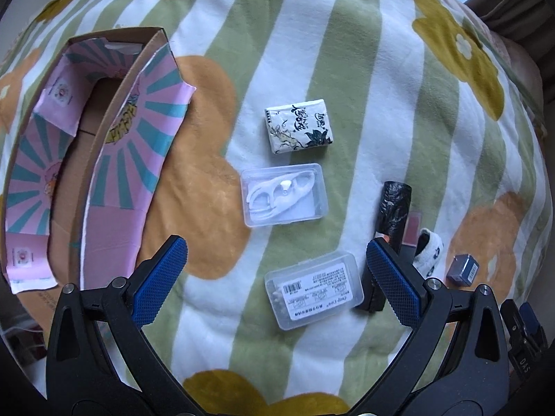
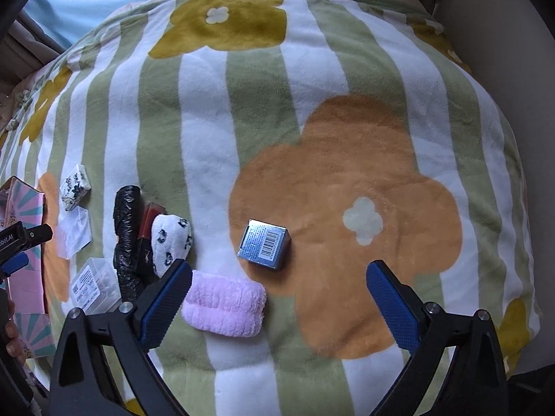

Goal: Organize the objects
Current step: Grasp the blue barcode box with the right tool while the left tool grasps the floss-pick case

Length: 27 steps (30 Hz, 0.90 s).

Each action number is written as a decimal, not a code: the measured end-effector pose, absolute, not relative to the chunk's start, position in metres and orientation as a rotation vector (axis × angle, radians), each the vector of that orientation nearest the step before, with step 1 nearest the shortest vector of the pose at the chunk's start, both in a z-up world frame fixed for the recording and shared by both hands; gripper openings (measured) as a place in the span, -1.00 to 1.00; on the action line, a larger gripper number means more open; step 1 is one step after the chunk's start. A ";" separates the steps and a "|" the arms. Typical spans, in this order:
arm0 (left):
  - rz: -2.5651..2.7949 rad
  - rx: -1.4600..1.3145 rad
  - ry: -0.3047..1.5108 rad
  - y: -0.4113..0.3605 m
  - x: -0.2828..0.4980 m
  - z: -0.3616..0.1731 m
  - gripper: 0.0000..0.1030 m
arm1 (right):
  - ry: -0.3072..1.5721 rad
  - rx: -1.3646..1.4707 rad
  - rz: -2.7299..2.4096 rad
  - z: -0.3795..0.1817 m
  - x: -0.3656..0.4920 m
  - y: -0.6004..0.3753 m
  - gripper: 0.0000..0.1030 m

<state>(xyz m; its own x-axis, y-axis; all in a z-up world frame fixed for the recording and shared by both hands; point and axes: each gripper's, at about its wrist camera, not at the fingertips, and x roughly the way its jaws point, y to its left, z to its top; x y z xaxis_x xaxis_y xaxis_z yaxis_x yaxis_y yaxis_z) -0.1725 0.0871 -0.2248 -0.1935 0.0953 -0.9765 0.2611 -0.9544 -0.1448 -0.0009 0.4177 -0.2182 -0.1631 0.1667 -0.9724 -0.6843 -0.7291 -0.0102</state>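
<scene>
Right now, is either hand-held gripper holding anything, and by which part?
Nothing is held. The left hand-held gripper is open above the labelled clear case; the right hand-held gripper is open near the small blue box.

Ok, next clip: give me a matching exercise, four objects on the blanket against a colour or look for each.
Objects:
1. rolled bag
2. fluffy towel
3. small box
4. labelled case

Looks:
A. clear plastic with a white barcode sticker
B. pale pink
C. crinkled black
D. metallic blue with a barcode

Pairs: 1-C, 2-B, 3-D, 4-A
</scene>
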 end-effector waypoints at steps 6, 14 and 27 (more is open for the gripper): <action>-2.233 1.979 0.386 0.090 -0.201 -0.263 0.99 | 0.625 -1.600 1.863 -0.252 -0.015 0.430 0.75; -2.160 2.019 0.385 0.090 -0.224 -0.295 0.99 | 0.632 -1.657 1.794 -0.284 -0.022 0.434 0.47; -2.118 2.062 0.410 0.089 -0.228 -0.318 0.53 | 0.674 -1.672 1.728 -0.302 0.005 0.433 -0.22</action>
